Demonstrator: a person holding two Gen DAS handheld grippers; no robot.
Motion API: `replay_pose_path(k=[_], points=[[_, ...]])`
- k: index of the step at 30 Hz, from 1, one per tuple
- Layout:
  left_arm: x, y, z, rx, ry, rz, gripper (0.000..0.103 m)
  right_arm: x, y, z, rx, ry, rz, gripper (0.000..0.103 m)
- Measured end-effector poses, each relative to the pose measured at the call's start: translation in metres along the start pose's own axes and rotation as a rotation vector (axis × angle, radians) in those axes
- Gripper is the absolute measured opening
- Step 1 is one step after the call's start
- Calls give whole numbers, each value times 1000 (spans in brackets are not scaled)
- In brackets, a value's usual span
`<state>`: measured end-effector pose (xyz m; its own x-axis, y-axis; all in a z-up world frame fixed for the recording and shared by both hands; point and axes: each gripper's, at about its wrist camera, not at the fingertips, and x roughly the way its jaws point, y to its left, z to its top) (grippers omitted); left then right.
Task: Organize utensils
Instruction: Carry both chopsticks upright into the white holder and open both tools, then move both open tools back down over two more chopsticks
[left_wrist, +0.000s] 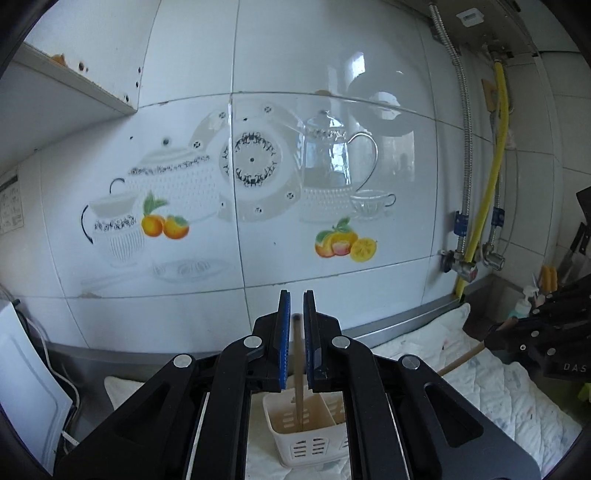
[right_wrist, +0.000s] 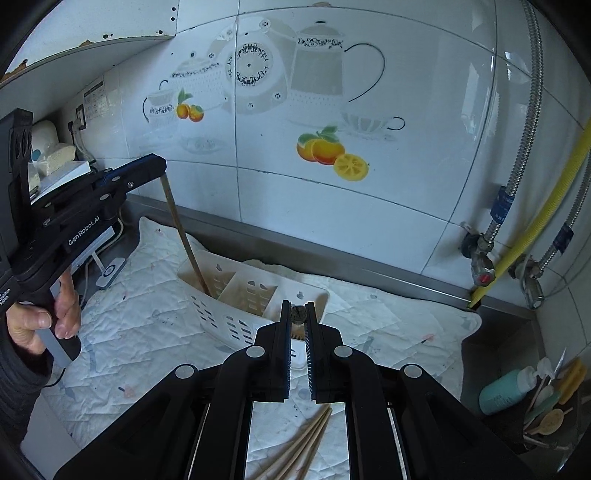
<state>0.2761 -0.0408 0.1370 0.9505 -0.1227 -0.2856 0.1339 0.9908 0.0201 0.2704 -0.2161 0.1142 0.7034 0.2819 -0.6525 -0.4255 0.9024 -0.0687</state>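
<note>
Your left hand (right_wrist: 44, 325): it carries the left gripper (right_wrist: 162, 168), jaws pinching the top of one long brown wooden chopstick (right_wrist: 184, 236). Its lower end stands in the leftmost compartment of the white slotted plastic utensil caddy (right_wrist: 229, 291) on the white quilted cloth (right_wrist: 388, 325) covering the table. Your right gripper (right_wrist: 297, 314): jaws pinching the end of another wooden stick (right_wrist: 297, 314) over the caddy. Loose wooden chopsticks (right_wrist: 306, 439): lying on the cloth, below the right gripper.
</note>
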Motion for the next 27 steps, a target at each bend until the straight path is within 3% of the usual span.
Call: replay_pose_path(k=[3,4,6,8,16,27], points=[[4,4,-5,-14,35,-6,7,0,0,-1,2,-10,-9,9],[3,4,-6,-12,36,3,9,-1,0,-1,6,-15,-5,15],[0,7,-8,-22,45,2,16,-5,0,-1,13,-28,-13,27],[-6,9,-8,-31,44,0,29,-12,1,-2,11,-45,-23,31],[-68,8,-11,-14,16,-5,44,-62,15,-32,11,-110,-33,33],[-143,6,-84,27,117,10,47,-101,34,-137,43,-126,-90,33]])
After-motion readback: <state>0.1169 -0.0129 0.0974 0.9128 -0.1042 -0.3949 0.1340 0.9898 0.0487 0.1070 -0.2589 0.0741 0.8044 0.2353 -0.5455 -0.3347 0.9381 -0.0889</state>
